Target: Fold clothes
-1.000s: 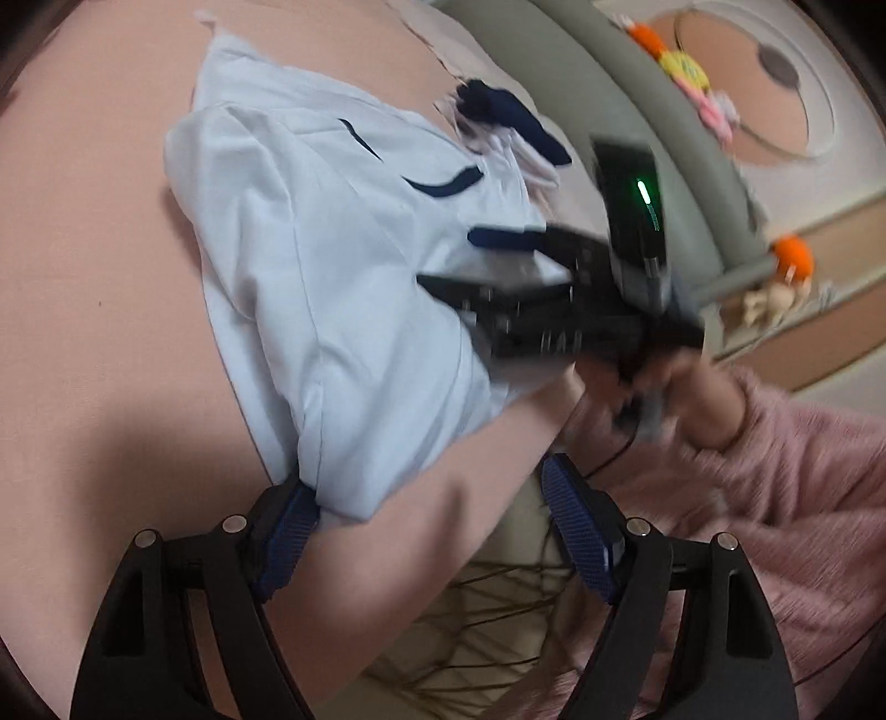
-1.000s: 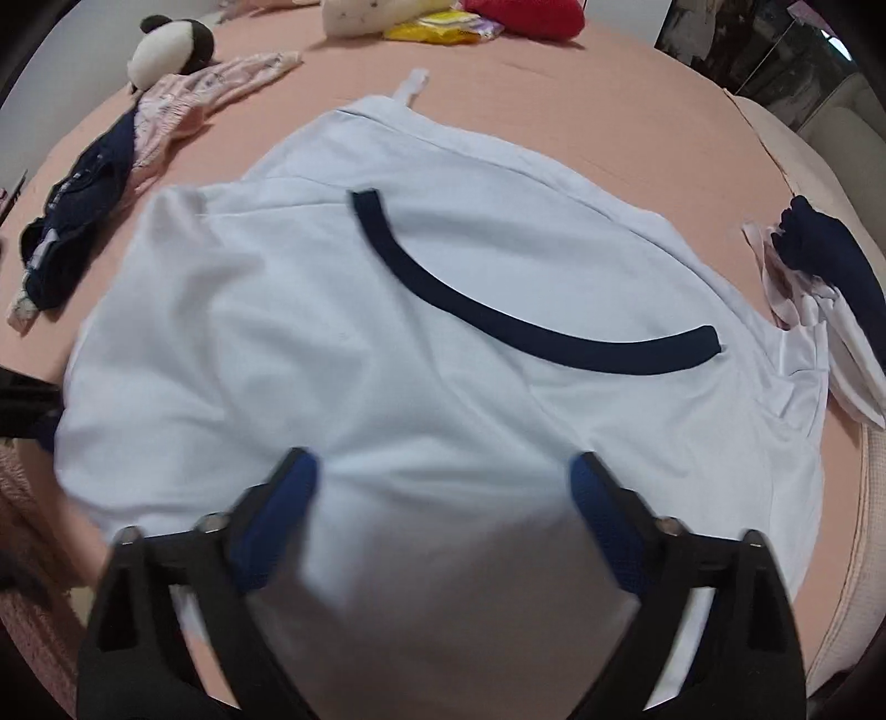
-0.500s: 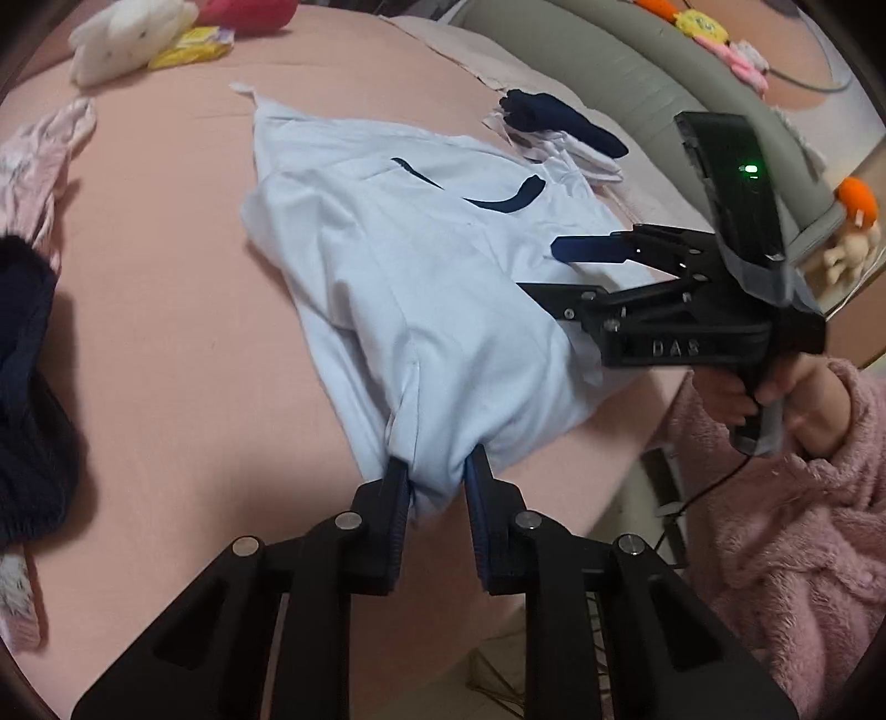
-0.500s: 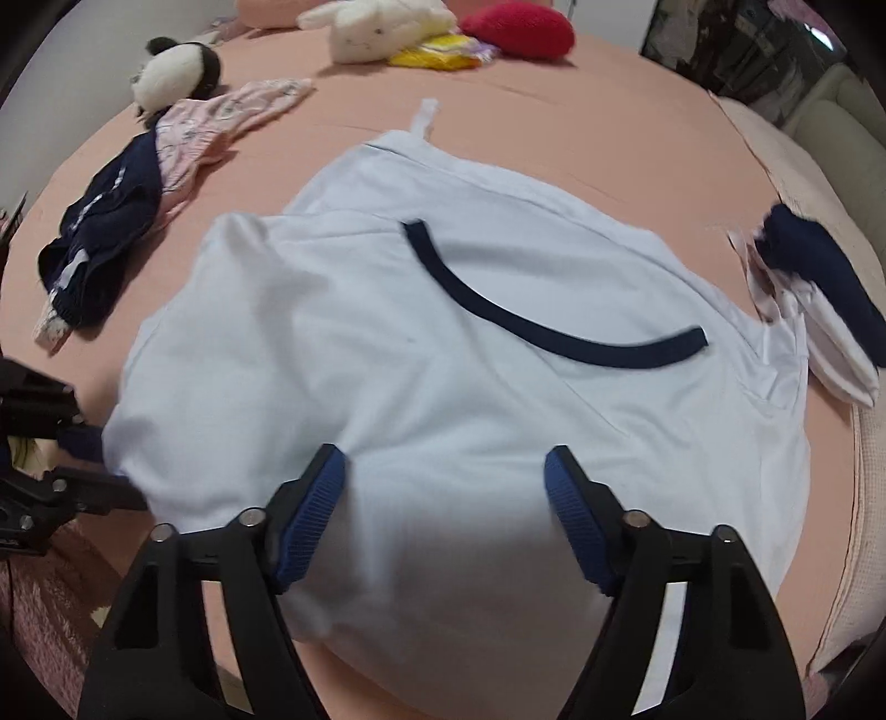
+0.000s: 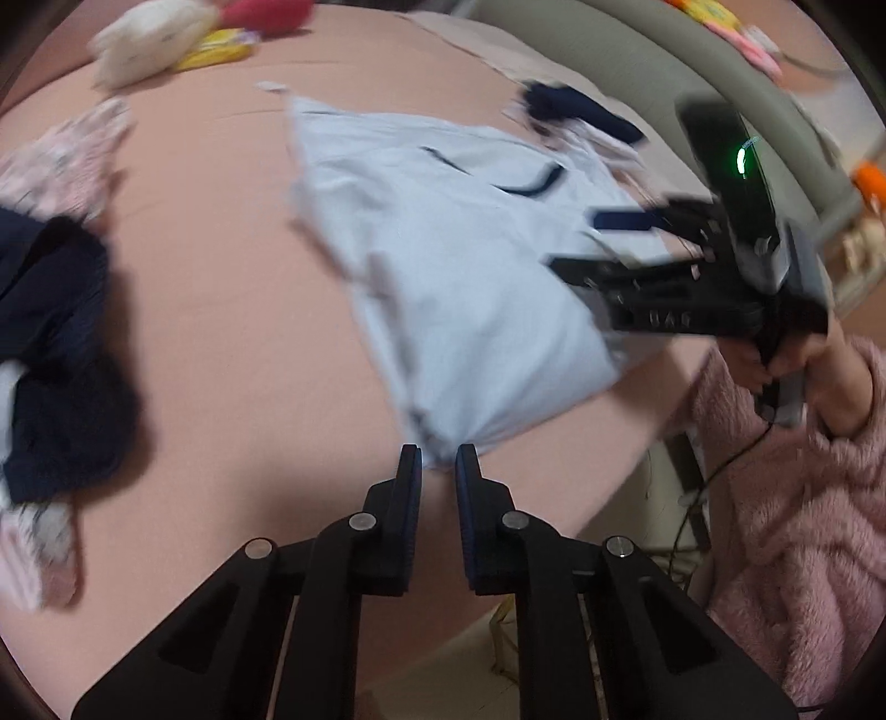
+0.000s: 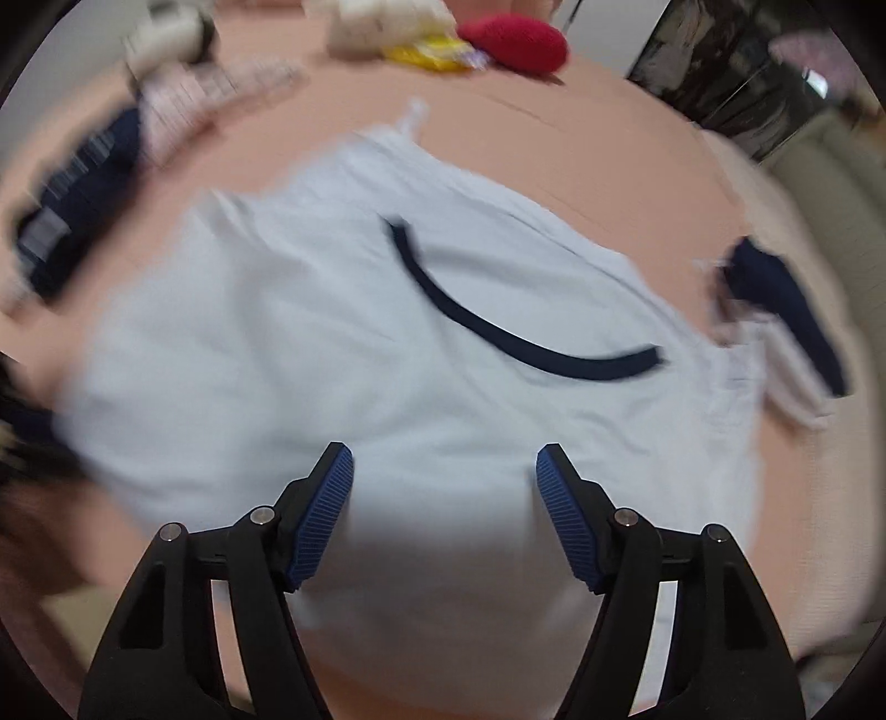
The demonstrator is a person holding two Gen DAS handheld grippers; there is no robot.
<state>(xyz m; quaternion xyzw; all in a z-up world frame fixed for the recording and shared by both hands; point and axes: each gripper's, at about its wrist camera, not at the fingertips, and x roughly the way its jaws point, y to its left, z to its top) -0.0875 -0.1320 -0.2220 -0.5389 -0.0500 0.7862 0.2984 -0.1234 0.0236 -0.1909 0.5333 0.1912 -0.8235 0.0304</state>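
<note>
A light blue shirt [image 5: 470, 277] with a navy collar trim [image 6: 498, 338] lies spread on the pink bed sheet [image 5: 221, 332]. My left gripper [image 5: 440, 459] pinches the shirt's near corner, its jaws closing to a narrow gap, and the cloth bunches toward it. In the right wrist view my right gripper [image 6: 443, 448] stands wide apart over the shirt's [image 6: 332, 360] near edge. Cloth fills the space between its blue pads [image 6: 326, 515], but I see no press on it. The left wrist view shows the right gripper [image 5: 576, 241] at the shirt's right edge, held by a hand.
A dark navy garment [image 5: 61, 354] and a pink patterned one [image 5: 61, 160] lie left of the shirt. A navy and white garment [image 6: 786, 310] lies to its right. Plush toys [image 5: 149, 39] sit at the far edge. A pink fuzzy sleeve [image 5: 803, 498] is past the bed's near edge.
The left jaws went from wide open to pinched on the shirt's corner. The right jaws narrowed somewhat. Both views tilted up, so more of the bed shows.
</note>
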